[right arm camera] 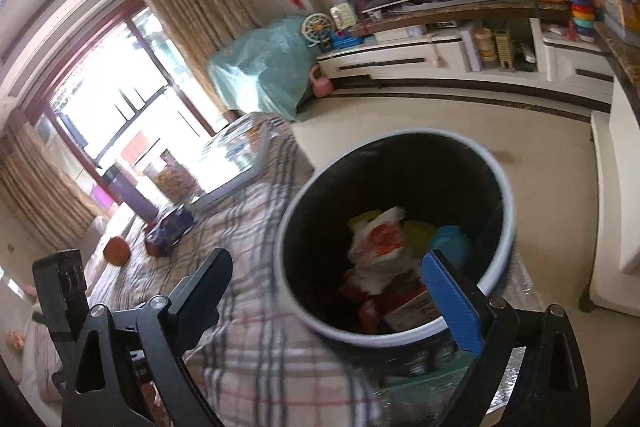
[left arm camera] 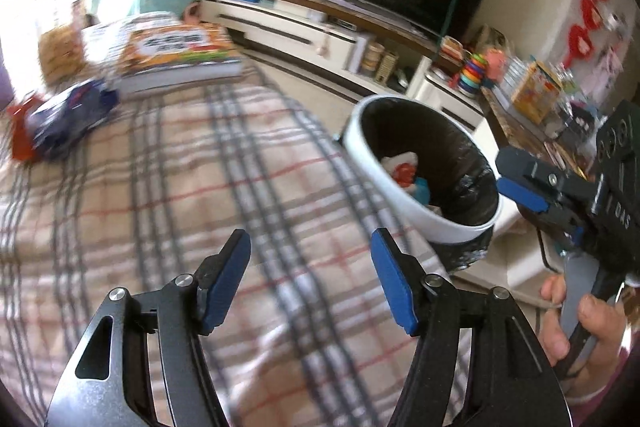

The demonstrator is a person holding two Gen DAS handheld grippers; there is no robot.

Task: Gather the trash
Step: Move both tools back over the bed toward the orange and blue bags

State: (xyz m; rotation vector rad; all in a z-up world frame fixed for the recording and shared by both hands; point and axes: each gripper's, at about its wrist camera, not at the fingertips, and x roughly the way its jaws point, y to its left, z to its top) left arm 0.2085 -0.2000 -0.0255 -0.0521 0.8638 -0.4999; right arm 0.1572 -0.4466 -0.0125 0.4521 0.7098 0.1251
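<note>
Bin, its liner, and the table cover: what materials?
Bin: likely plastic, its white rim smooth and matte. Liner: thin black plastic film, with glossy wrinkles. Table cover: looks like woven plaid fabric, soft and draped at the edge.

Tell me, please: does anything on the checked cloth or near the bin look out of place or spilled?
Nothing looks spilled. The bin stands upright beside the checked cloth, with wrappers inside it. What seems out of place is a blue packet with something red beside it and an orange round thing, all lying loose on the cloth.
</note>
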